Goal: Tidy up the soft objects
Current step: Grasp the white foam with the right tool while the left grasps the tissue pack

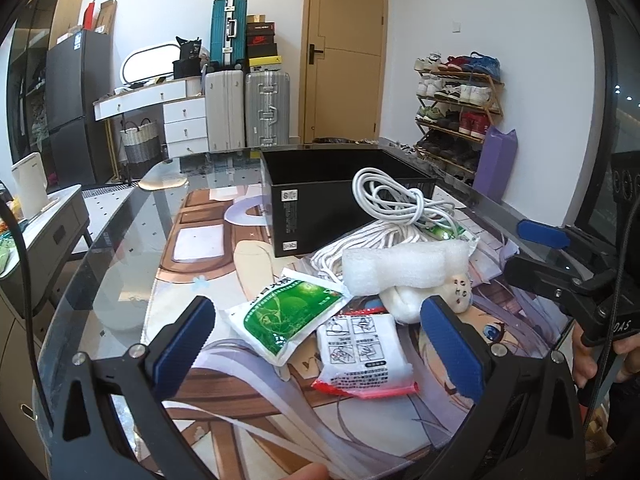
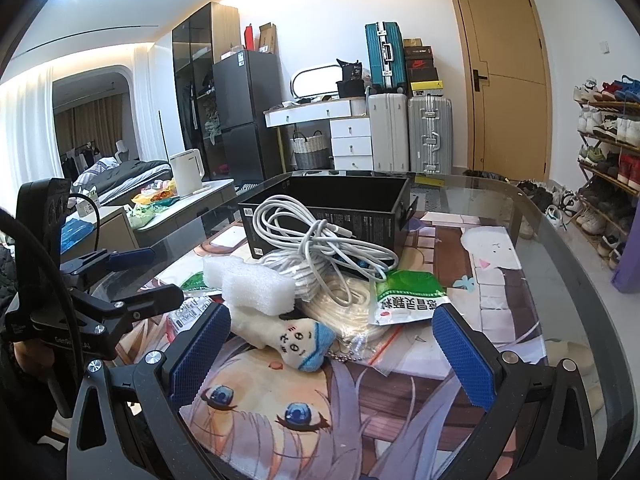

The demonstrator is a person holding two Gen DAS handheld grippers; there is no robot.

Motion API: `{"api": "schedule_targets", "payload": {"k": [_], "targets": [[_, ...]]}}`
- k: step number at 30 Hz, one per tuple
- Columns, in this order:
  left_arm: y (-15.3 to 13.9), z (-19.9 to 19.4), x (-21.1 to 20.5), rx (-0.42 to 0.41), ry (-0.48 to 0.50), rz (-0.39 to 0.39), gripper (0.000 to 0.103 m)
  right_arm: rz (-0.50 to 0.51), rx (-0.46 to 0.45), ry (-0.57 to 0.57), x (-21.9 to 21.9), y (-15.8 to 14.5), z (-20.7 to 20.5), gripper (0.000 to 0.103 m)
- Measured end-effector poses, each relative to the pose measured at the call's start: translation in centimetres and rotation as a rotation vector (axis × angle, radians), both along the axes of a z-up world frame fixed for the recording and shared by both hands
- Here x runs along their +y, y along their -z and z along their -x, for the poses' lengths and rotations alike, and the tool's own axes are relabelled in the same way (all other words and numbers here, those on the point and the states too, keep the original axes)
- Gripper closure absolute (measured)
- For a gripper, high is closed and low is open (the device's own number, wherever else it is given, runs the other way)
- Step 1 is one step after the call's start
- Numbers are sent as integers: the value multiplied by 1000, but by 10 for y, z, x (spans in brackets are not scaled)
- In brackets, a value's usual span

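The green-and-white sachet (image 2: 408, 296) carries large Chinese characters, seen upside down in the right wrist view and not reliably legible. The red-edged white packet (image 1: 362, 350) bears pictogram panels and small illegible print. A shoebox (image 2: 419, 65) shows a swoosh logo.
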State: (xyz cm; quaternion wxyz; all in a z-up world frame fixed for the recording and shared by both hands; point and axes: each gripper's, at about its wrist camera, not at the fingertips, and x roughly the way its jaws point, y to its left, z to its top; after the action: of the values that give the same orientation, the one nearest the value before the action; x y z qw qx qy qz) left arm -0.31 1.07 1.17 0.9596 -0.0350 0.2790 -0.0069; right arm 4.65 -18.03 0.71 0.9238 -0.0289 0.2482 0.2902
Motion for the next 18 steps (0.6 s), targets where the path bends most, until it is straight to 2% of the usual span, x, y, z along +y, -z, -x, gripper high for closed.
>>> {"api": "schedule_targets", "payload": {"k": [3, 8, 16, 18], "targets": [[1, 0, -5, 9, 16, -16, 0, 24, 43, 1, 8, -1, -6, 1], [5, 1, -12, 22, 30, -59, 0, 52, 52, 9, 20, 0, -11, 1], [9, 4, -8, 36, 24, -68, 0, 66, 86, -26, 44, 1, -17, 1], [10, 5, -6, 38, 26, -63, 0, 61, 96, -38, 49, 2, -19, 4]]}}
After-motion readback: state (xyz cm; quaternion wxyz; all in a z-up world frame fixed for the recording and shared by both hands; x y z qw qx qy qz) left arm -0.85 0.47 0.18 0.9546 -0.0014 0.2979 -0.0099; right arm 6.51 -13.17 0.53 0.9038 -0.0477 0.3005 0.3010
